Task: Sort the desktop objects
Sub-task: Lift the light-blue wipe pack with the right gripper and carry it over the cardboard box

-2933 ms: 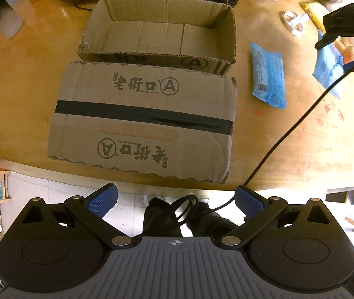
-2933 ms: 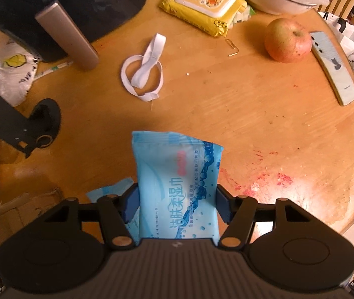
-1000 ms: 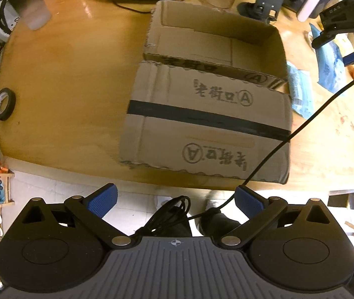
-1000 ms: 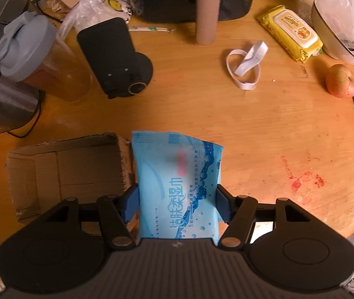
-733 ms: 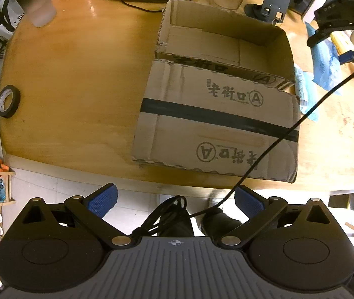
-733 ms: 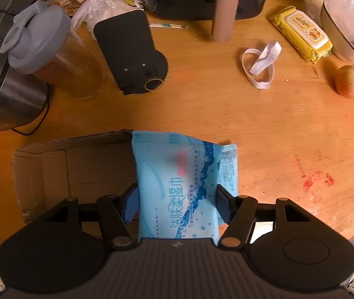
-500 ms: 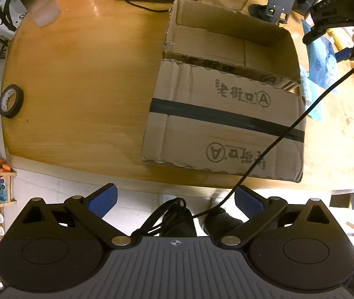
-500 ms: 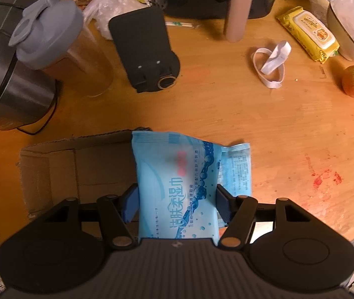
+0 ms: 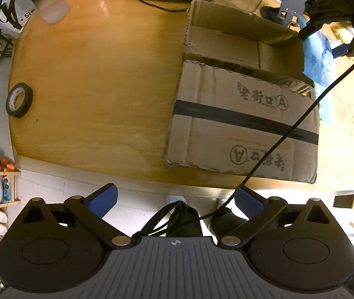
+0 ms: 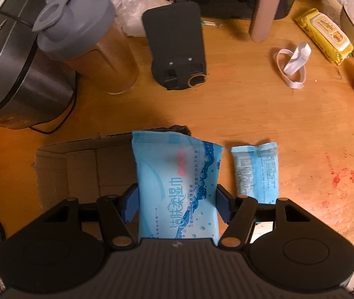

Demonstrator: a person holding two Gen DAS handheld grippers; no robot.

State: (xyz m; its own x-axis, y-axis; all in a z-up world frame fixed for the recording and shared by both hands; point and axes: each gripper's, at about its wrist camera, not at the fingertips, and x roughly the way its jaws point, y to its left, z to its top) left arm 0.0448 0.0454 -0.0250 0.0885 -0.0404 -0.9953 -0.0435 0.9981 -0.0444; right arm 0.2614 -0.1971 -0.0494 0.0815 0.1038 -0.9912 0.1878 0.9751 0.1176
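Right gripper (image 10: 177, 205): my pads are closed on the two long edges of the blue wet-wipe pack (image 10: 177, 186), and it sticks out forward between them.
Left gripper (image 9: 175, 200): my fingers are spread wide with nothing between them, held back off the near edge of the table (image 9: 89, 79).
Where the pack is: in the air at the right-hand end of the open cardboard box (image 10: 82, 172); in the right wrist view its far end overlaps the box's right wall, and the left wrist view shows it (image 9: 317, 57) just outside that wall.
Step I judge: carrying the pack over the rim so I can let it go inside.
Risk, early release: I think that if I open now, the pack lands on the rim or slides down outside, next to the smaller blue sachet (image 10: 256, 172) already lying beside the box.
Risk, wall snag: the pack is soft and hangs past my pads, so its free end could catch the corrugated wall and fold, or push the light box along the table.
Risk, flap: the box's near flap (image 9: 241, 129) lies flat toward me with my cable (image 9: 289, 129) crossing it; a tug there could shift the box.
Risk, neighbours: the shaker bottle (image 10: 87, 42) and black phone stand (image 10: 177, 47) sit behind the box, so overshooting could knock them.
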